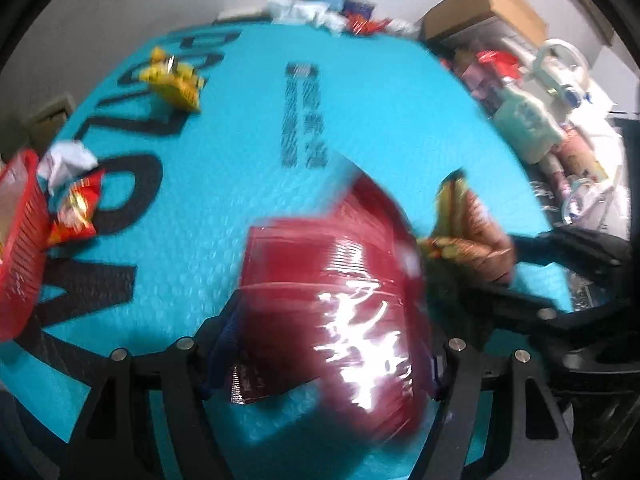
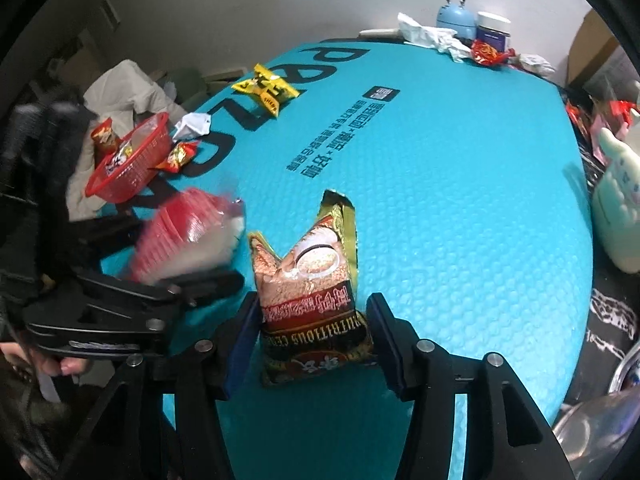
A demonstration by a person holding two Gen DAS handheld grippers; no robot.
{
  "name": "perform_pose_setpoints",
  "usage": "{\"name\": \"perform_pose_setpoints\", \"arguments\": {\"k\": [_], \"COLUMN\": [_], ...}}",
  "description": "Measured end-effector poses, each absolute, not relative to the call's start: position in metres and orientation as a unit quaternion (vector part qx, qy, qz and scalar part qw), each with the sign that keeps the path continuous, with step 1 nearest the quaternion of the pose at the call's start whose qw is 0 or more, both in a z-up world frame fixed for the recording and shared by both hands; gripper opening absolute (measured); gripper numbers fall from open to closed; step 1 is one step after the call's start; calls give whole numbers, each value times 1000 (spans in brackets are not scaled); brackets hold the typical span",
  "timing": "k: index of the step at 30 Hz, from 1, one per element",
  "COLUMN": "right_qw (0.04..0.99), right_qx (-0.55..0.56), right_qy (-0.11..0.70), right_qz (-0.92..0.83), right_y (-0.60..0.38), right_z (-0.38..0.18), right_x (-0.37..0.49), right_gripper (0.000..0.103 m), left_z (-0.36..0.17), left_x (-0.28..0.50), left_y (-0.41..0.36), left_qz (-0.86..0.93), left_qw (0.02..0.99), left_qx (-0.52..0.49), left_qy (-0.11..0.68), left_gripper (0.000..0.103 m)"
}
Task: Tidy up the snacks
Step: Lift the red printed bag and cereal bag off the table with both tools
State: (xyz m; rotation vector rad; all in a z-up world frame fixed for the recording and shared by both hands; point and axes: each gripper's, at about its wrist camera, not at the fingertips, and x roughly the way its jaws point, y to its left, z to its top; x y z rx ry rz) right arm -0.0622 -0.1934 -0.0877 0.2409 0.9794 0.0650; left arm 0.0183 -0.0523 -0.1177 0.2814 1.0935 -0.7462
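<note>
The brown cereal packet (image 2: 312, 300) carries the English words "NUTRITIOUS CE…", seen upside down and cut off, under a line of Chinese characters. The blue mat (image 2: 440, 200) has very large black letters, partly covered, perhaps "PA" and "ZO", and one line of small Chinese print. The yellow packet (image 2: 266, 90) has small print, too small to read.

Two grippers, left (image 2: 208, 284) and right (image 2: 312, 340). One red basket (image 2: 128, 168), far left. One yellow packet (image 2: 266, 88). One cereal packet (image 2: 312, 292), near. One red pack (image 1: 332, 304). One crumpled paper (image 2: 194, 126).
</note>
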Motion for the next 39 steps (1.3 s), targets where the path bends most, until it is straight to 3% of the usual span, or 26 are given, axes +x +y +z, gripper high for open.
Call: {"name": "perform_pose_setpoints", "arguments": {"k": [3,7,27,30,32,39], "right_qw": [877,877,885,888,890,890], "right_qx": [109,108,110,94,88,99], "right_qy": [468,468,453,451,447,444], "right_qz": [26,24,-12,-18,-24,-17], "right_y": [-192,-190,-189,-185,-184,-185], "right_z": [-89,-91,-105,-105,-105,-104], "right_x": [-61,-59,-57,-58,-58,-61], "right_gripper": [63,65,66,64,54,49], "left_z": [-117,-118,-122,-121,-120,-117], "left_x": [20,22,20,18,19,20], "left_y": [-50,-50,-56,-55,-54,-48], "left_qz": [-342,-341,-340,-332,-331,-338], "left_qw": [786,789,806,815,815,809], "left_qx": [126,122,143,150,149,123], "left_qy": [500,496,463,450,451,464], "left_gripper": [72,72,72,53,42,40]}}
